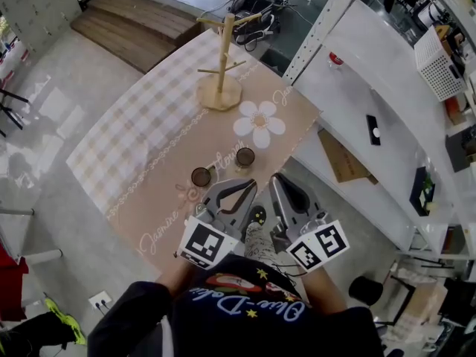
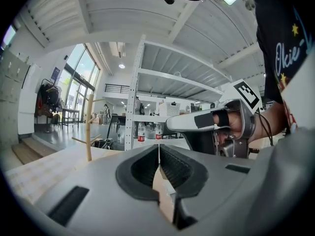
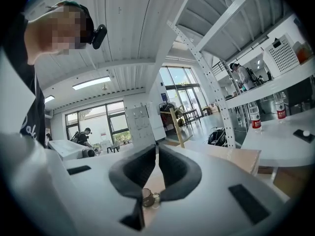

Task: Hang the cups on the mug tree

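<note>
A: Mug tree (image 1: 221, 65)?
B: Upright at the far end of the table (image 1: 134, 132), pole vertical, pegs slanting upward.
A: Cups?
B: Left cup (image 1: 201, 176), right cup (image 1: 245, 157): upright, mouths up, near end, just beyond the grippers.
A: Grippers?
B: Left gripper (image 1: 251, 187), right gripper (image 1: 277, 178): side by side, pointing far, jaws pressed together, nothing between. Only from the right gripper view, one cup glimpsed under the tips.

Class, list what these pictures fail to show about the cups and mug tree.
Near cup and far cup, head view: too small to show handles.
Left gripper view: both cups hidden behind the left gripper.
Right gripper view: cups mostly hidden behind the right gripper.
Mug tree, left gripper view: base hidden behind the gripper.
</note>
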`<state>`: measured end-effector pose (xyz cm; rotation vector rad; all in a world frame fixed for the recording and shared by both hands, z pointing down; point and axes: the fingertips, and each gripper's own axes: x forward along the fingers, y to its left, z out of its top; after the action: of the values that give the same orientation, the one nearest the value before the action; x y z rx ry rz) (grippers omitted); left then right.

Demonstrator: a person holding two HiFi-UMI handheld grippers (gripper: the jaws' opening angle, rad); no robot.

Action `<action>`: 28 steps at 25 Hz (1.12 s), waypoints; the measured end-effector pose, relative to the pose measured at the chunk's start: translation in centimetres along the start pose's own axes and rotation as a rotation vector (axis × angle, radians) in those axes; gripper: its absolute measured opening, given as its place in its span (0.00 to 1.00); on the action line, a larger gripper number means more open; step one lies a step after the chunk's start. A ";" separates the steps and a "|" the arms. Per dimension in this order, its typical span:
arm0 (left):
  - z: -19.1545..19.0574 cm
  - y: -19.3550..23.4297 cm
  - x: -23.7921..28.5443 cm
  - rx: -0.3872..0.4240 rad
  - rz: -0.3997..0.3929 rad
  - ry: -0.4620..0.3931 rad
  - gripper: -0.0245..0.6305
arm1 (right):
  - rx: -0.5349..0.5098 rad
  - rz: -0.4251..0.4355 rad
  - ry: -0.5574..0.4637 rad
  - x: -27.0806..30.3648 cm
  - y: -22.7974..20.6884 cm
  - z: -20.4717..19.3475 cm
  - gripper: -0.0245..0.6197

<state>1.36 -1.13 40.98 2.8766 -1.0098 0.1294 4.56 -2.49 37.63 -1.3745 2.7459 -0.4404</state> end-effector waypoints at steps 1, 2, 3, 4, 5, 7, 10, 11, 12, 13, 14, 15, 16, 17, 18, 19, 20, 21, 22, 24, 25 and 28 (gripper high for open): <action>-0.3 0.1 0.0 -0.012 0.002 0.002 0.04 | 0.003 -0.002 0.000 0.0 -0.1 -0.1 0.08; -0.5 0.1 0.1 -0.020 0.002 0.004 0.04 | 0.005 -0.002 -0.002 0.0 -0.1 -0.1 0.08; -0.8 0.1 0.2 -0.022 0.003 0.009 0.04 | 0.008 -0.001 -0.004 0.0 -0.2 -0.1 0.08; -1.2 0.2 0.3 -0.021 0.005 0.017 0.04 | 0.010 -0.001 -0.004 0.0 -0.2 -0.1 0.08; -1.6 0.3 0.4 -0.019 0.009 0.027 0.04 | 0.012 -0.002 -0.002 0.0 -0.3 -0.2 0.08; -2.3 0.5 0.5 -0.024 0.020 0.041 0.04 | 0.019 -0.006 0.003 0.1 -0.5 -0.5 0.08; -2.8 1.0 0.6 -0.034 0.034 0.043 0.04 | 0.024 -0.008 0.013 0.1 -0.7 -0.9 0.08; -3.0 1.2 0.6 -0.034 0.039 0.045 0.04 | 0.026 -0.009 0.014 0.2 -0.7 -1.0 0.08; -3.2 1.4 0.7 -0.033 0.044 0.048 0.04 | 0.028 -0.010 0.014 0.2 -0.8 -1.1 0.08; -3.4 1.6 0.8 -0.033 0.048 0.052 0.04 | 0.030 -0.011 0.014 0.3 -0.9 -1.1 0.08; -3.6 1.8 0.9 -0.034 0.053 0.057 0.04 | 0.032 -0.012 0.015 0.3 -1.0 -1.2 0.08; -3.9 2.0 1.0 -0.036 0.057 0.062 0.04 | 0.032 -0.013 0.018 0.4 -1.2 -1.3 0.08; -4.2 2.3 1.0 -0.040 0.062 0.068 0.04 | 0.033 -0.013 0.021 0.4 -1.2 -1.3 0.08; -4.6 2.4 1.0 -0.044 0.068 0.076 0.04 | 0.035 -0.014 0.022 0.5 -1.3 -1.4 0.08; -5.0 2.6 1.0 -0.048 0.072 0.086 0.04 | 0.037 -0.015 0.021 0.5 -1.4 -1.4 0.08; -5.4 2.7 1.1 -0.049 0.075 0.098 0.04 | 0.039 -0.016 0.020 0.5 -1.4 -1.4 0.08; -5.8 2.8 1.1 -0.049 0.076 0.109 0.04 | 0.039 -0.018 0.018 0.5 -1.5 -1.4 0.08; -6.2 2.8 1.2 -0.048 0.077 0.120 0.04 | 0.039 -0.020 0.017 0.5 -1.6 -1.4 0.08; -6.6 2.9 1.3 -0.049 0.079 0.129 0.04 | 0.040 -0.022 0.017 0.4 -1.8 -1.4 0.08; -7.3 2.9 1.5 -0.054 0.082 0.145 0.04 | 0.043 -0.027 0.019 0.2 -2.0 -1.5 0.08; -7.6 2.9 1.5 -0.057 0.082 0.150 0.04 | 0.046 -0.030 0.019 0.1 -2.0 -1.5 0.08; -8.4 2.8 1.9 -0.059 0.083 0.164 0.04 | 0.049 -0.038 0.016 -0.3 -2.2 -1.5 0.08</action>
<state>0.65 -3.49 49.66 2.7193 -1.0816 0.3294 6.20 -3.19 39.62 -1.4206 2.7066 -0.5194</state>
